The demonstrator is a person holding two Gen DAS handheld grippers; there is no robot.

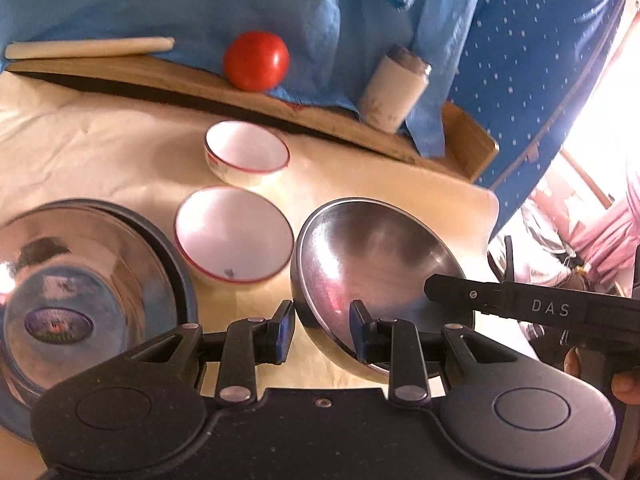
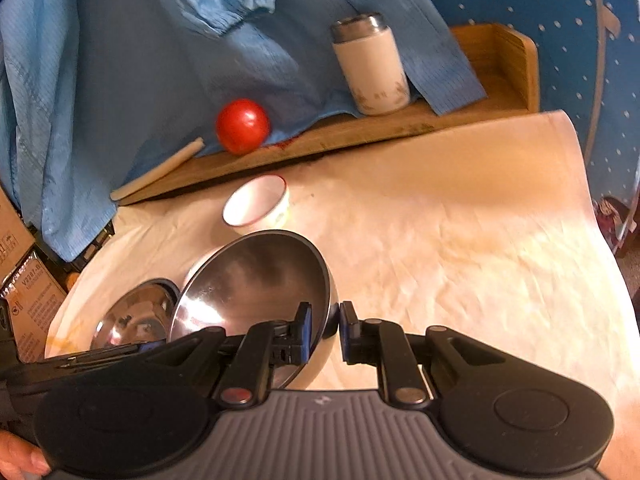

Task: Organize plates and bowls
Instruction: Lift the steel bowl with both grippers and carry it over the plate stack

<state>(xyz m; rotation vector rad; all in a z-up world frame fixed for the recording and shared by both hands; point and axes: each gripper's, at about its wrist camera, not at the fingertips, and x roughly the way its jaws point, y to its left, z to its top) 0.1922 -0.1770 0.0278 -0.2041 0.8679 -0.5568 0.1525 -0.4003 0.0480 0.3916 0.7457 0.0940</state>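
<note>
A tilted steel bowl is held off the cream cloth. My right gripper is shut on its rim; the bowl fills the middle of the right wrist view. My left gripper has its jaws on either side of the bowl's near rim, with a gap at the left pad; I cannot tell whether it grips. A second steel bowl sits in a blue plate at the left. Two white red-rimmed bowls stand behind.
A wooden shelf at the back carries a red tomato, a white canister and a rolled sheet. Blue cloth hangs behind. Cardboard boxes stand left of the table. The cloth's right edge drops off.
</note>
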